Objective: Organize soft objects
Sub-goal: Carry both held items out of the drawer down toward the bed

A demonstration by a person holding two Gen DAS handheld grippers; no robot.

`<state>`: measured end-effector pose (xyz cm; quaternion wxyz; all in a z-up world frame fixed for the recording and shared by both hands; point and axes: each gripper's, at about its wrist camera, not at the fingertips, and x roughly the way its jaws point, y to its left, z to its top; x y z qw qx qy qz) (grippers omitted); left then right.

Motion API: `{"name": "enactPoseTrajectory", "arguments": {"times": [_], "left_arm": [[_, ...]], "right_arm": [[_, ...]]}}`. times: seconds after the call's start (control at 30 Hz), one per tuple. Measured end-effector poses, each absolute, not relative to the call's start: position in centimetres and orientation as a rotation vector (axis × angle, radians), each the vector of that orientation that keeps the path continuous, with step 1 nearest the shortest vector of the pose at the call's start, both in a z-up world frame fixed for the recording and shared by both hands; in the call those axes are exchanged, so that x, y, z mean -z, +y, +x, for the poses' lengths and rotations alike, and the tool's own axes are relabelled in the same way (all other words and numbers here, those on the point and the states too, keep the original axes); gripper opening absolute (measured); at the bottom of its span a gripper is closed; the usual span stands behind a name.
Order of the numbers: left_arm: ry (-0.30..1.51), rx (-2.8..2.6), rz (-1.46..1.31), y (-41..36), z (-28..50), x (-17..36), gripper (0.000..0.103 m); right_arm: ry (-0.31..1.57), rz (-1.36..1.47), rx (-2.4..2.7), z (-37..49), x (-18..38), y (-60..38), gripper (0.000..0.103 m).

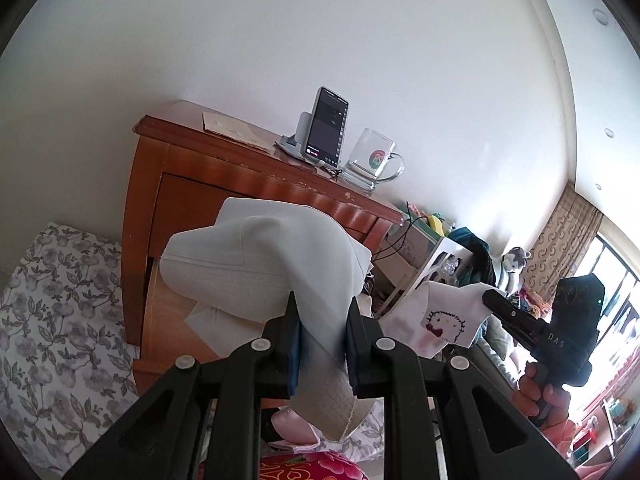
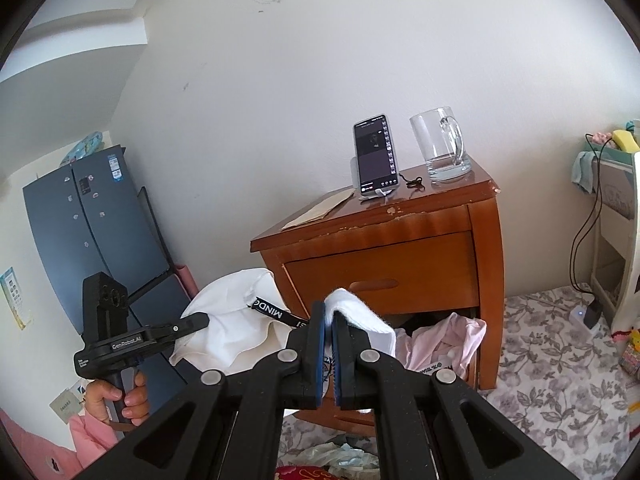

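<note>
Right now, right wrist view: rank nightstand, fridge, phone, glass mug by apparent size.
1. nightstand and fridge: each fills a similar share of the frame; the fridge stands farther back, so no ranking between them.
2. glass mug
3. phone, only slightly smaller than the mug

phone (image 2: 375, 155) screen text too small, drawer (image 2: 440, 344) contents partly hidden
</note>
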<state>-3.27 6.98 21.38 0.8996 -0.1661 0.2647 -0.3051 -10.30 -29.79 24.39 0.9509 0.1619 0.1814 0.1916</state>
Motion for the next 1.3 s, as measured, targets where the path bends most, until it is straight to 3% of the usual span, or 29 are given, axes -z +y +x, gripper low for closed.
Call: {"name": "enactPoseTrajectory", "arguments": {"times": [0.67, 1.3], "left_arm": [[0.697, 0.663, -0.321, 5.7, -6.0, -17.3, 0.02], [0.973, 0.55, -0.343, 4.6, -3.6, -7.3, 0.02]], "right_arm": [[0.483, 0.338, -0.405, -11.2, -21.1, -28.2, 0.003], [0.762, 0.395, -0.357, -7.4, -11.3, -27.9, 0.003]]}}
